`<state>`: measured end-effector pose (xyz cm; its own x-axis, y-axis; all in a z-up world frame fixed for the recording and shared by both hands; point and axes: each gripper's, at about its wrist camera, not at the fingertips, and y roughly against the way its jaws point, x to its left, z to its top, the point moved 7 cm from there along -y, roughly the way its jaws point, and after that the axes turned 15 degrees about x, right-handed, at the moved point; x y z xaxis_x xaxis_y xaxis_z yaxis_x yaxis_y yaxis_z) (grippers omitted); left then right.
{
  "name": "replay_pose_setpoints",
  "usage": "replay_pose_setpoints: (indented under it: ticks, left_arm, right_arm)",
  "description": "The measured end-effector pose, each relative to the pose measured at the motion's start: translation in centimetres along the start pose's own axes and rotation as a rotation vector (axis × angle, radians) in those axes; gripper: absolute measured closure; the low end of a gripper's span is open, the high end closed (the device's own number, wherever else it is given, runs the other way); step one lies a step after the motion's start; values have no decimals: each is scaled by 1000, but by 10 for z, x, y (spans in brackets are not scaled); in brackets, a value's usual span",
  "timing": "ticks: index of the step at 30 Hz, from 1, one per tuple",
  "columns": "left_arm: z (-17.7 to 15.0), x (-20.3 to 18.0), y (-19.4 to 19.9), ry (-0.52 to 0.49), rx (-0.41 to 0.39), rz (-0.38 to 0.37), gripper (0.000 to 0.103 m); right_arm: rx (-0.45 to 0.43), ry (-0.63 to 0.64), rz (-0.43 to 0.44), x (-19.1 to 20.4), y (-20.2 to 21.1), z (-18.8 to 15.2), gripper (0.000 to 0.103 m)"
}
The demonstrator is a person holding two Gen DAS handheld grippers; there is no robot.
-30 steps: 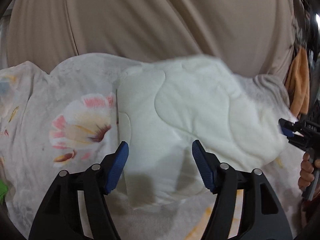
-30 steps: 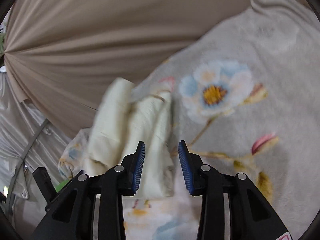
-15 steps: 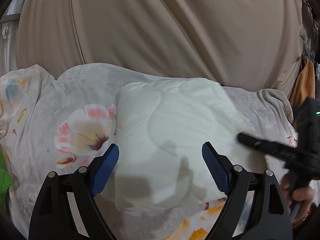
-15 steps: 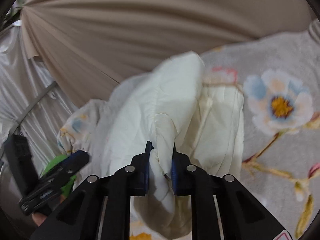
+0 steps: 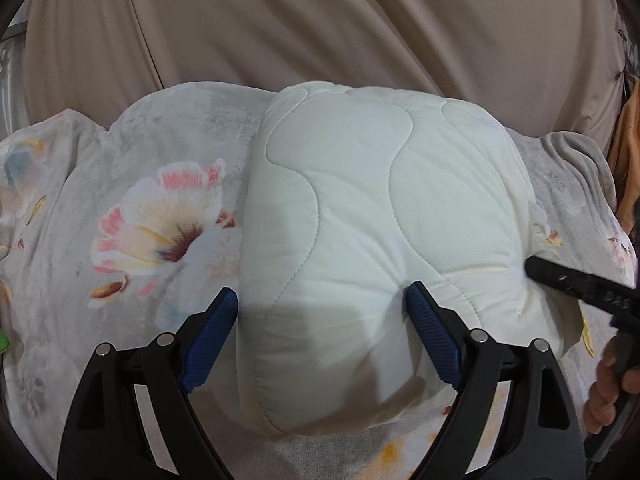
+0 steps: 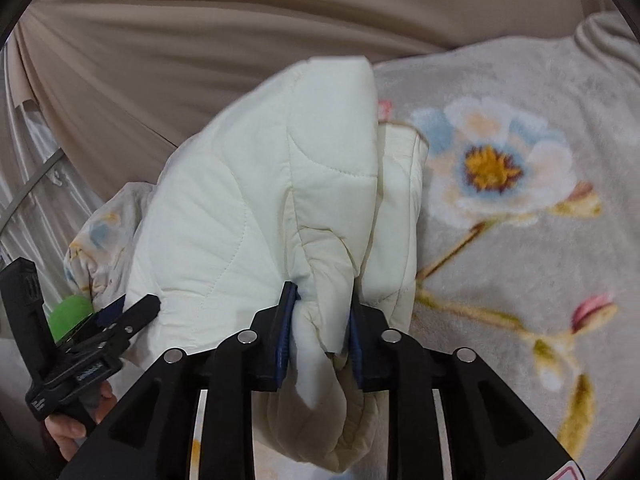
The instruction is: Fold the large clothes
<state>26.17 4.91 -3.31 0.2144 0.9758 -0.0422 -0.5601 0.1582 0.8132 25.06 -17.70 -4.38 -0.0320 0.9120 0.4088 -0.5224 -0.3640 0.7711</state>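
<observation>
- Left gripper (image 5: 322, 318): spread wide, straddling cream quilted jacket (image 5: 376, 216), gripping nothing.
- Right gripper (image 6: 320, 330): clamped on a bunched jacket fold.
- Beneath: floral blanket (image 5: 132, 216).

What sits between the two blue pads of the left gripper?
In the left wrist view, the open left gripper straddles the near part of the cream quilted padded garment, which lies on the floral blanket.
</observation>
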Motion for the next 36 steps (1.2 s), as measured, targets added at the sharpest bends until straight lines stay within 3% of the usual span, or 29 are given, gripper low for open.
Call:
replay_pose_setpoints:
  ticks: [4,8,12,16,18,22,25,30,36]
  left_arm:
    - [0,-2,4,-9,-13,36,19]
    - [-2,-4,8,-6,-12,31,19]
    - [-6,-3,18,1,-11,17,19]
    - [-26,-2,28,-23,9,-1,19]
    - [-39,1,29,-43,25,6,19]
    - [-54,16,14,-45,58,88,17]
    - [-47,21,3,-17,75,57,17]
    - [-51,14,-14,-95,100,177,17]
    - [-54,29,-33,20,147,71,17]
  right_arm:
    - [-109,46,-99,21,47,-1,74]
    - [-94,170,-109,51,70,-26,74]
    - [-35,270,-175,69,51,-51,91]
    - [23,250,-210,48,19,-54,103]
    - [31,216,-200,35,13,-50,103]
    - [38,181,-186,22,7,-39,103]
    - [24,175,-210,18,4,-29,103]
    - [42,126,-191,-2,-12,-19,103]
    - [33,194,-274,6,-21,-27,103]
